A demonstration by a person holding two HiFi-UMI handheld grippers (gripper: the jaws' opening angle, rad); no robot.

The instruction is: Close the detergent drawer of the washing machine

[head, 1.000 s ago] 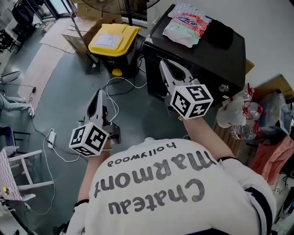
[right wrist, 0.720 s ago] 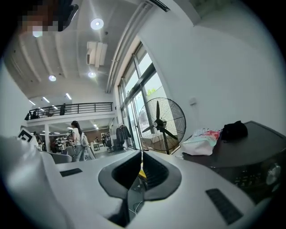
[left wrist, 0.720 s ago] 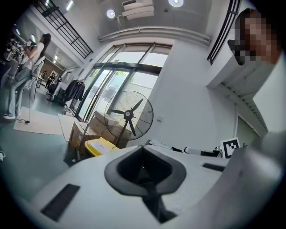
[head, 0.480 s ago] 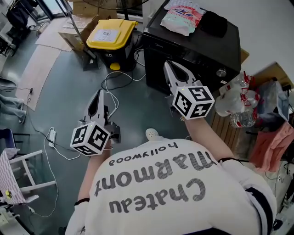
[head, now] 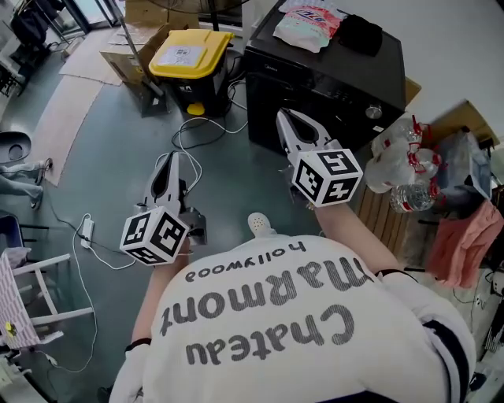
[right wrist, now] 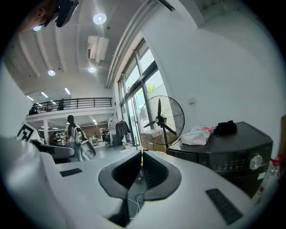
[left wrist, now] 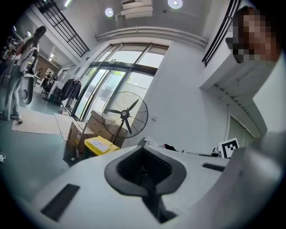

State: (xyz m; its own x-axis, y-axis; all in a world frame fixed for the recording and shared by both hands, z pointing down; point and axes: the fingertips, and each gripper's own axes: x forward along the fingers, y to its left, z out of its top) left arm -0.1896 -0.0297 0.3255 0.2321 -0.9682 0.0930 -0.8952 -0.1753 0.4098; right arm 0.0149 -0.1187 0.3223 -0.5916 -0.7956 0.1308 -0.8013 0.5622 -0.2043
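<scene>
The black washing machine point(head: 331, 75) stands ahead of me at the top of the head view, its control panel and knob point(head: 376, 112) facing me. I cannot make out the detergent drawer in any view. My right gripper point(head: 285, 116) is held level in front of the machine's left front, apart from it, jaws shut on nothing. In the right gripper view point(right wrist: 142, 154) the machine point(right wrist: 241, 152) is at the right. My left gripper point(head: 171, 160) hangs over the floor to the left, shut and holding nothing; its view point(left wrist: 144, 150) looks across the hall.
A pink and white bag point(head: 307, 20) and a black item point(head: 358, 35) lie on the machine. A yellow-lidded bin point(head: 185, 59) and cables point(head: 197, 130) are left of it, a pack of bottles point(head: 402, 173) right. A fan point(right wrist: 161, 118) stands behind.
The machine and the bin have slid upward in the head view while both grippers kept their places in the picture. A shoe has come into view below the grippers. Both jaws stayed shut.
</scene>
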